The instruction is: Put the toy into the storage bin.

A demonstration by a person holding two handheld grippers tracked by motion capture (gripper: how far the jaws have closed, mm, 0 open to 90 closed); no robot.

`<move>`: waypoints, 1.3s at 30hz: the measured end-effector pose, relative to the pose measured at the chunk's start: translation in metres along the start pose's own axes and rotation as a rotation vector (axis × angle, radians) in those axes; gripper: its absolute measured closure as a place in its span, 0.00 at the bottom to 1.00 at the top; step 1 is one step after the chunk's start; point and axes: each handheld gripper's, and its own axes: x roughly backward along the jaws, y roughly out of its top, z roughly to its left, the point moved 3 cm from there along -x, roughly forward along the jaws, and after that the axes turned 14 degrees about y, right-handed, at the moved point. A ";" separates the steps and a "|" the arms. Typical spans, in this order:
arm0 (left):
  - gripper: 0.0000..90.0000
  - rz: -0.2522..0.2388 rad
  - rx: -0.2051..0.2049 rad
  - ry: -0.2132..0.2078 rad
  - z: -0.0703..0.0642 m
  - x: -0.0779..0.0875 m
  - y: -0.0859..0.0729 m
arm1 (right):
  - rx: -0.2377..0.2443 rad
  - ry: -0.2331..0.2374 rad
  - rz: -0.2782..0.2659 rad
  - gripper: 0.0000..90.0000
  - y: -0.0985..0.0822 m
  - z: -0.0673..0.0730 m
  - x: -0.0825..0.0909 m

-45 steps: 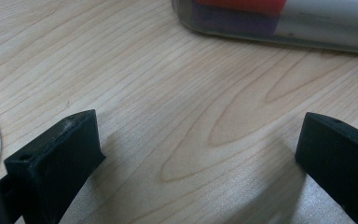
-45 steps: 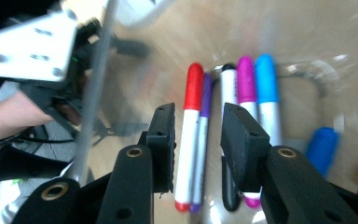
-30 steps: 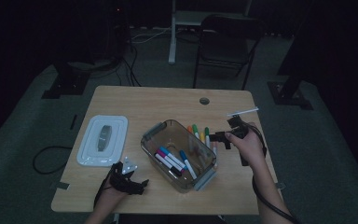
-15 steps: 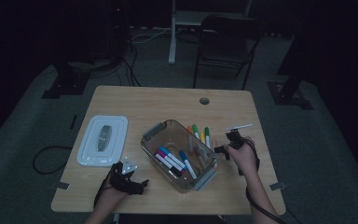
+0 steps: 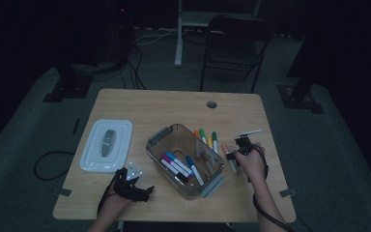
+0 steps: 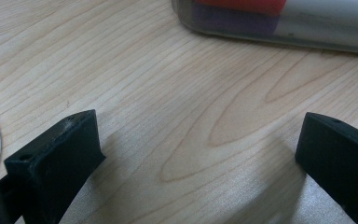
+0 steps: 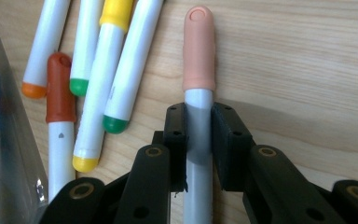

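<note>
Lying flat on the counter [image 5: 174, 104], a peach-capped marker [image 7: 198, 84] is pinched at its white barrel between the fingers [image 7: 177, 135] of the right gripper [image 7: 198, 140]; the jaws have just been closing and are now pressed on the barrel from both sides, with the cap left clear beyond the tips. In the high view the same marker [image 5: 229, 155] is seen just beside the bin [image 5: 160, 136], under the right gripper [image 5: 236, 153]. Just beside it on the wood, four more markers [image 7: 98, 79] are laid in a loose fan, capped orange, green, yellow and green, with a red-capped one among them. Other markers are held inside the clear bin, and its white lid [image 5: 107, 145] is set apart to the left. The left gripper [image 5: 134, 187] is rested near the counter's front edge, its fingers [image 6: 60, 154] spread wide over bare wood with nothing between them. A dark room with a chair [image 5: 232, 43] and grey carpet is seen beyond.
</note>
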 end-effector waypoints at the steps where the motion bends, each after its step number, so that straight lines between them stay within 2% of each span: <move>1: 0.01 0.000 0.000 0.000 0.000 0.000 0.000 | 0.000 0.000 0.000 0.85 0.000 0.000 0.000; 3: 0.01 0.000 0.000 0.000 0.000 0.000 0.000 | -0.018 0.023 -0.032 0.85 0.000 -0.002 0.009; 7: 0.01 0.001 0.000 0.000 0.000 0.000 0.000 | -0.023 0.031 -0.058 0.85 0.001 -0.002 0.022; 8: 0.01 0.001 -0.001 0.000 0.000 0.000 0.000 | -0.020 0.051 -0.066 0.85 0.002 0.000 0.031; 10: 0.01 0.002 -0.001 0.000 0.000 0.000 0.000 | -0.012 0.059 -0.090 0.85 0.003 0.004 0.039; 12: 0.01 0.001 0.000 0.000 0.000 0.000 0.000 | 0.000 0.097 -0.107 0.85 0.004 0.011 0.049; 13: 0.01 0.001 0.000 0.000 0.000 0.000 0.000 | 0.000 0.097 -0.107 0.85 0.004 0.011 0.049; 14: 0.01 0.000 0.000 0.001 0.000 0.000 0.000 | 0.021 0.126 -0.140 0.85 0.006 0.021 0.061; 15: 0.01 0.000 0.000 0.001 0.000 0.000 0.000 | 0.021 0.126 -0.140 0.85 0.006 0.021 0.061; 16: 0.01 0.000 0.000 0.001 0.000 0.000 0.000 | 0.041 0.162 -0.162 0.85 0.007 0.031 0.070; 17: 0.01 0.000 0.000 0.001 0.000 0.000 0.000 | 0.041 0.162 -0.162 0.85 0.007 0.031 0.070; 18: 0.01 0.000 0.000 0.001 0.000 0.000 0.000 | 0.076 0.178 -0.174 0.85 0.010 0.043 0.080; 19: 0.01 0.000 0.000 0.001 0.000 0.000 0.000 | 0.076 0.178 -0.174 0.85 0.010 0.043 0.080; 20: 0.01 0.000 0.000 0.000 0.000 0.000 0.000 | 0.111 0.196 -0.192 0.85 0.013 0.057 0.089; 22: 0.01 -0.001 0.003 0.001 0.000 0.000 0.000 | 0.141 0.213 -0.203 0.85 0.015 0.068 0.095; 23: 0.01 -0.001 0.003 0.001 0.000 0.000 0.000 | 0.141 0.213 -0.203 0.85 0.015 0.068 0.095; 24: 0.01 -0.002 0.001 0.001 0.000 0.000 0.000 | 0.172 0.231 -0.206 0.85 0.017 0.081 0.101; 25: 0.01 -0.002 0.001 0.001 0.000 0.000 0.000 | 0.172 0.231 -0.206 0.85 0.017 0.081 0.101; 26: 0.01 -0.002 0.001 0.001 0.000 0.000 0.000 | 0.204 0.251 -0.208 0.85 0.019 0.093 0.104; 27: 0.01 -0.002 0.001 0.001 0.000 0.000 0.000 | 0.204 0.251 -0.208 0.85 0.019 0.093 0.104; 28: 0.01 -0.001 0.000 0.001 0.000 0.000 0.000 | 0.236 0.262 -0.207 0.85 0.021 0.106 0.105; 30: 0.01 0.000 0.000 0.001 0.000 0.000 0.000 | 0.266 0.273 -0.188 0.85 0.023 0.117 0.105; 32: 0.01 0.000 0.001 0.001 0.000 0.000 0.000 | 0.285 0.289 -0.175 0.85 0.025 0.129 0.101; 33: 0.01 0.000 0.001 0.001 0.000 0.000 0.000 | 0.285 0.289 -0.175 0.85 0.025 0.129 0.101; 35: 0.01 0.000 0.000 0.001 0.000 0.000 0.000 | 0.320 0.303 -0.140 0.85 0.027 0.144 0.092; 38: 0.01 0.000 0.000 0.000 0.000 0.000 0.000 | 0.349 0.320 -0.109 0.85 0.029 0.158 0.080; 39: 0.01 0.000 0.000 0.000 0.000 0.000 0.000 | 0.349 0.320 -0.109 0.85 0.029 0.158 0.080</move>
